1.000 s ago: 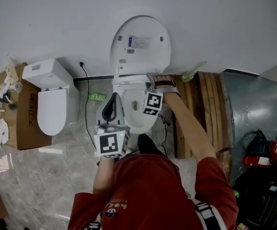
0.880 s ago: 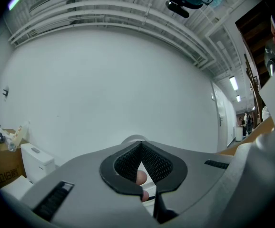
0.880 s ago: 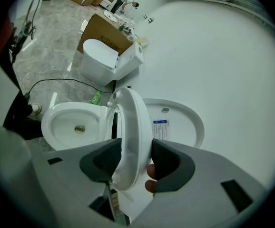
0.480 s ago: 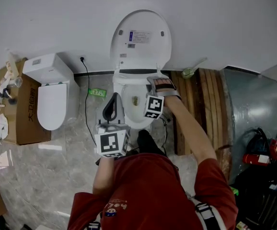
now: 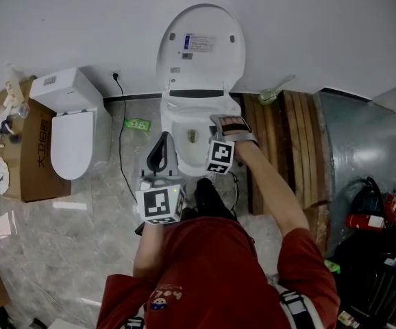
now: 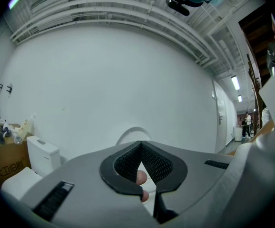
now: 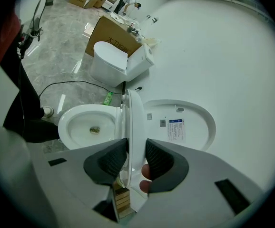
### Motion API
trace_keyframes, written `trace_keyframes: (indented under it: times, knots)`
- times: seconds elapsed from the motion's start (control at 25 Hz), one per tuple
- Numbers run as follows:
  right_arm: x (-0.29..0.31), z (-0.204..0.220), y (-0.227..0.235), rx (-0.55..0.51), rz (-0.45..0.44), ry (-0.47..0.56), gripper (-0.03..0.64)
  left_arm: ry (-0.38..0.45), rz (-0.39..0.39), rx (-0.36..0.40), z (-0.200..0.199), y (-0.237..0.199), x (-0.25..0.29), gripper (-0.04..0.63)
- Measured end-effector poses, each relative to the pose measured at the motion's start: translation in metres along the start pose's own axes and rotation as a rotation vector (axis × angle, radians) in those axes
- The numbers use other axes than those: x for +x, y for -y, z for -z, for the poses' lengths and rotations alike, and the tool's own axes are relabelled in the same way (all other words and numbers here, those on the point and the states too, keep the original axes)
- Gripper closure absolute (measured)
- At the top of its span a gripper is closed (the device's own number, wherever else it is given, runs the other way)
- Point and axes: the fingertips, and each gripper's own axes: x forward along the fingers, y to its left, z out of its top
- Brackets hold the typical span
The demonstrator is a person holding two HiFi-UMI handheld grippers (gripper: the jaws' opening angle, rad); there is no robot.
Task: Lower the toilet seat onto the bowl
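Your right gripper [image 7: 132, 156] has just been closing & it's now clamped on the rim of the white oval plastic toilet seat [image 7: 130, 110], a pad on each face. In the right gripper view the seat's edge-on at frame centre. It stands between the white ceramic bowl [image 7: 68, 120] at left & the raised white lid [image 7: 194, 127] at right, clear of the lid, not yet down on the bowl. Your left gripper [image 6: 141, 146]: jaws together, nothing in them. In the head view it's low centre, near the bowl's left side. A second white toilet [image 5: 71, 132] stands at that view's left.
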Motion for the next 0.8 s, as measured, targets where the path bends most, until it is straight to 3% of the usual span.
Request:
trace_keyframes:
  times: [0.8]
  knots:
    - [-0.004,-0.002,-0.081,0.002,-0.125,-0.013,0.486,-0.051,-0.013,0.003,0.032,0.002,-0.023,0.583]
